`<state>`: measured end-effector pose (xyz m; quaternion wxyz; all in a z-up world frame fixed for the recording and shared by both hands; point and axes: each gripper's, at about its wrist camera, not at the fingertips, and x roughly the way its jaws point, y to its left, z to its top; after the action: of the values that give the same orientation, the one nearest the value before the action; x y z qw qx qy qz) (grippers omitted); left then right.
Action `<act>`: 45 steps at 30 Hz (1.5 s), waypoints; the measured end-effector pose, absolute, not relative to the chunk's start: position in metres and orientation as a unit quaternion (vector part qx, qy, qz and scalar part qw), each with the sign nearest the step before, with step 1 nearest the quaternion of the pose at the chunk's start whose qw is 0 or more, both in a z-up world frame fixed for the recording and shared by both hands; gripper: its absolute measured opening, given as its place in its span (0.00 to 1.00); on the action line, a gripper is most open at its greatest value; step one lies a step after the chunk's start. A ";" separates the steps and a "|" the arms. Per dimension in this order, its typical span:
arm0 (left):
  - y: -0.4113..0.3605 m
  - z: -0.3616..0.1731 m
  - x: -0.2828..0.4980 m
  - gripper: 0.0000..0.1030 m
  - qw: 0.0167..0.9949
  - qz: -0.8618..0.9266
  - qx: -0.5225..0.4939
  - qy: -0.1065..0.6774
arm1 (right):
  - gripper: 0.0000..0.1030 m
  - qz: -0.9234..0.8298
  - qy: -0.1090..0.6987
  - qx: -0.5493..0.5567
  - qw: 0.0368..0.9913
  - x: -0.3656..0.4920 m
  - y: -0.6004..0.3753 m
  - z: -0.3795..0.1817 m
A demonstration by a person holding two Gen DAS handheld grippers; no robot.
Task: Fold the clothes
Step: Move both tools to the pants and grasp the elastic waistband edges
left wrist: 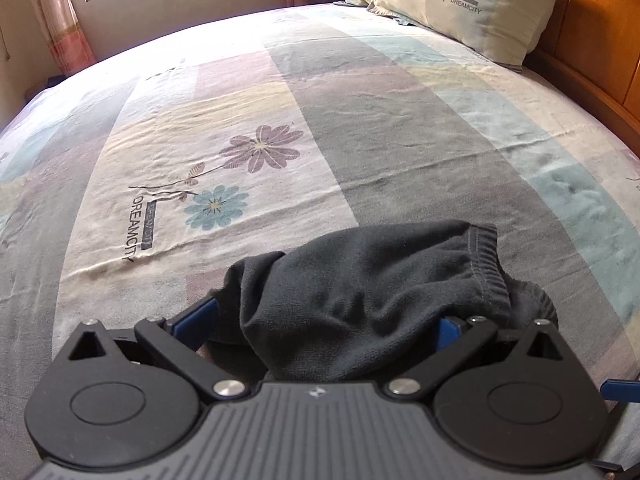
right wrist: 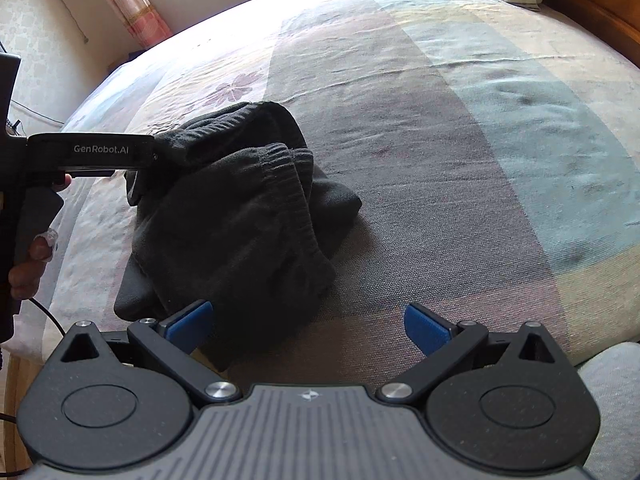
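Jaws spread, dark garment near bed edge

Left gripper: matte black body, ribbed grey centre panel with a small white emblem, two round black housings with recessed discs at either side. Black linkage arms were pinned with silver round-head screws; finger pads were blue. Right gripper: identical build, same ribbed panel, emblem, silver screws, blue pads. From the right wrist view, the left gripper's side carried white "GenRobot.AI" lettering on a black bar, above a dark grey pistol handle. A thin black cable trailed below the handle. Hand on the handle was partly visible; no sleeve seen.
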<state>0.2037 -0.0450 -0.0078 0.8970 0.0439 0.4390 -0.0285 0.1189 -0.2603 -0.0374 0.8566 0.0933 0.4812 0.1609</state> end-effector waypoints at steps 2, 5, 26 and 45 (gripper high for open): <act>-0.045 -0.014 0.204 0.99 0.895 -0.034 0.043 0.443 | 1.00 0.164 0.483 0.095 0.855 0.119 -0.260 -0.039; -0.045 -0.024 0.203 1.00 0.890 -0.041 0.042 0.452 | 1.00 0.168 0.484 0.095 0.853 0.118 -0.259 -0.041; -0.024 -0.004 0.218 0.99 0.915 -0.033 0.024 0.403 | 1.00 0.190 0.479 0.119 0.849 0.122 -0.263 -0.046; 0.009 0.004 0.242 1.00 0.921 0.010 -0.012 0.389 | 1.00 0.323 0.369 0.184 0.852 0.218 -0.273 -0.040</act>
<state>0.2420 0.0088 0.0037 0.9211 -0.0115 0.3891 0.0096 0.2179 -0.2732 -0.0401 0.8518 0.1843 0.3693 0.3227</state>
